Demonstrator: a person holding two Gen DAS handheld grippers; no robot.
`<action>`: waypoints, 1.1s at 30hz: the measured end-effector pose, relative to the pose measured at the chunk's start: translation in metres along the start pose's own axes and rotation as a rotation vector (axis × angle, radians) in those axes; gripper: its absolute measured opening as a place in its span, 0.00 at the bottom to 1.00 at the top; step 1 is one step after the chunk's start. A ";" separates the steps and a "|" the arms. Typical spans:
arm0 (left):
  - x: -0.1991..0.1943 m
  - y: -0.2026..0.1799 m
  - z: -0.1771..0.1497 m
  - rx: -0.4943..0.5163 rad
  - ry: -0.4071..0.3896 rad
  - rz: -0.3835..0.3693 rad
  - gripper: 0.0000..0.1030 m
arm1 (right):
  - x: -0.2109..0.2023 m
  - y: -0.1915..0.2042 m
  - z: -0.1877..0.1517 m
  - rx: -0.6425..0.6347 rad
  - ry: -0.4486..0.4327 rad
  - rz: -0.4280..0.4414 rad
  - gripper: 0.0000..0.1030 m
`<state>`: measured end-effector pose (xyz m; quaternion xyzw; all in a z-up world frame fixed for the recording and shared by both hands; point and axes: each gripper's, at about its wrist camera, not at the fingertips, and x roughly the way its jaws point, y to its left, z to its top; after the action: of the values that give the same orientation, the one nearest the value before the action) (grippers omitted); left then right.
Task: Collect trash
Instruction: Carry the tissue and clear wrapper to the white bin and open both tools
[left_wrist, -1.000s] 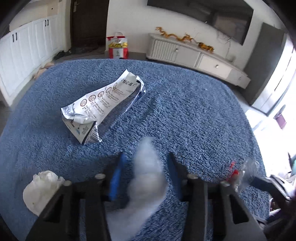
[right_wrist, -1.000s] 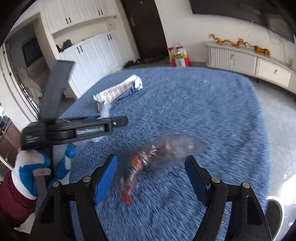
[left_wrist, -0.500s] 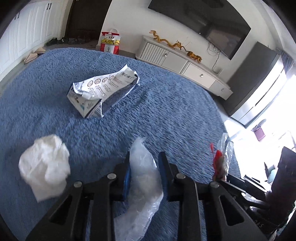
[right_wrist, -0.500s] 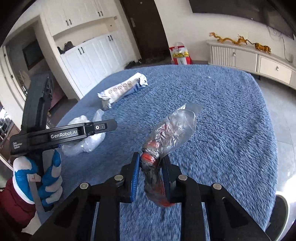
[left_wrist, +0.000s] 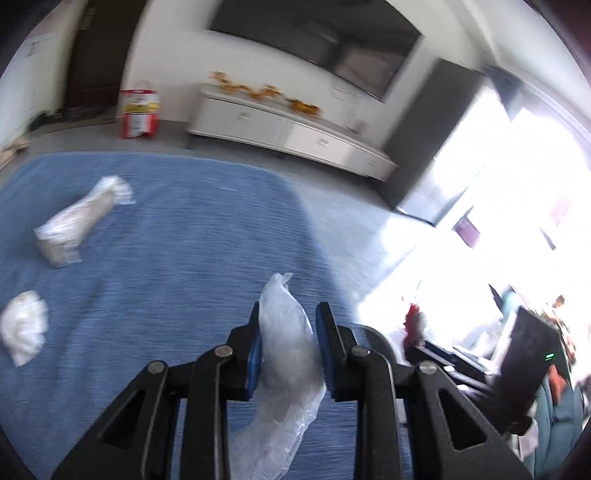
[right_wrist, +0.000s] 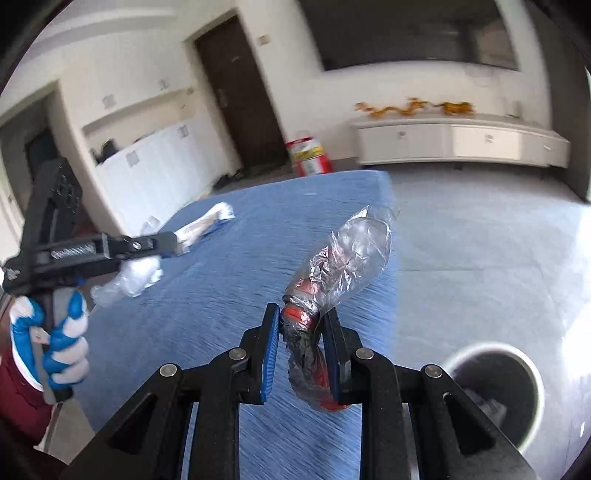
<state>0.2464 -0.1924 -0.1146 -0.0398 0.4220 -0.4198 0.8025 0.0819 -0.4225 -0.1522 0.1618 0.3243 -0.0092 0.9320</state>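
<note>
My left gripper (left_wrist: 288, 314) is shut on a crumpled clear plastic bag (left_wrist: 284, 354), held above the blue carpet (left_wrist: 166, 236). My right gripper (right_wrist: 301, 317) is shut on a crushed clear plastic bottle with a red label (right_wrist: 340, 258), which sticks up and to the right past the fingertips. In the right wrist view the left gripper (right_wrist: 162, 245) shows at the left with its plastic bag (right_wrist: 133, 277), held by a hand in a blue and white glove (right_wrist: 59, 339). A printed white wrapper (left_wrist: 77, 221) and a white paper wad (left_wrist: 24, 325) lie on the carpet.
A round dark bin (right_wrist: 495, 384) stands on the grey floor at the lower right of the right wrist view, off the carpet's edge. A white low cabinet (right_wrist: 458, 142) lines the far wall, with a red and yellow bag (right_wrist: 308, 157) beside it. White cupboards (right_wrist: 147, 177) stand at the left.
Both grippers closed on their trash and lifted it off the carpet. Both swung to the right, so the wrapper and paper wad now lie farther left and the bin has come into view.
</note>
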 end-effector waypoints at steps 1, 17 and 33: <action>0.010 -0.016 0.001 0.018 0.019 -0.028 0.24 | -0.009 -0.015 -0.007 0.022 -0.004 -0.028 0.22; 0.195 -0.181 -0.001 0.154 0.263 -0.171 0.27 | -0.017 -0.163 -0.074 0.270 0.060 -0.262 0.25; 0.204 -0.164 0.004 0.115 0.231 -0.145 0.55 | -0.020 -0.199 -0.087 0.351 0.061 -0.327 0.50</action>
<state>0.2036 -0.4437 -0.1746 0.0246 0.4827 -0.5019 0.7173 -0.0103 -0.5858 -0.2628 0.2670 0.3677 -0.2113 0.8654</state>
